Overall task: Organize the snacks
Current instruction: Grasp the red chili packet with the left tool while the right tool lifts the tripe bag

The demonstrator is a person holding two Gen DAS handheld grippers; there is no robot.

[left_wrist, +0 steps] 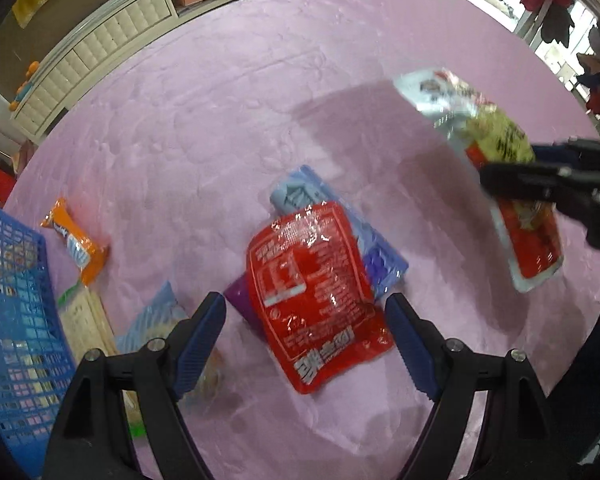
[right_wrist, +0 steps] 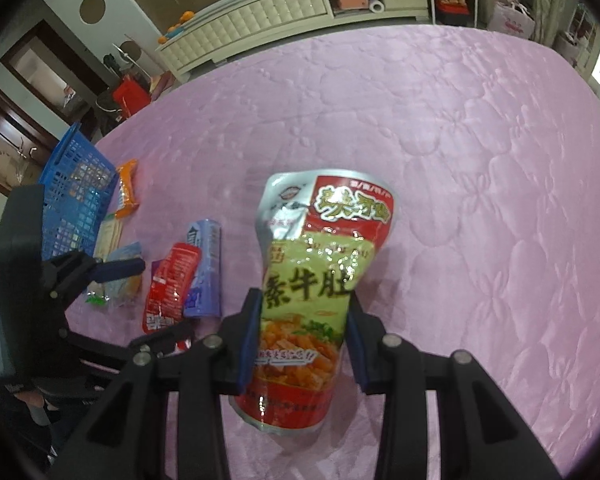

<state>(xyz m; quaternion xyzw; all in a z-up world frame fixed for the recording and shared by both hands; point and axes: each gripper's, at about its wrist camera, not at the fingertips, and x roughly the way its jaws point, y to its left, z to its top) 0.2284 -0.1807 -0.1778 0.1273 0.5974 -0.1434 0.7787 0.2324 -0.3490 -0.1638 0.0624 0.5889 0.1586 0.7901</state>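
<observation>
Right gripper: jaws clamped on a green-and-red snack pouch, lifted clear of the pink quilted bed. Left gripper: jaws open, straddling a red packet (atop a blue-purple packet), right of the blue basket.

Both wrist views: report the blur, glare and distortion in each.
Left wrist view: the held snack pouch and right gripper are motion-smeared; white glare streaks the red packet; the cabinet bows under fisheye curvature. Right wrist view: that pouch is sharp with small highlights; the blue basket is soft; corners vignette black.
</observation>
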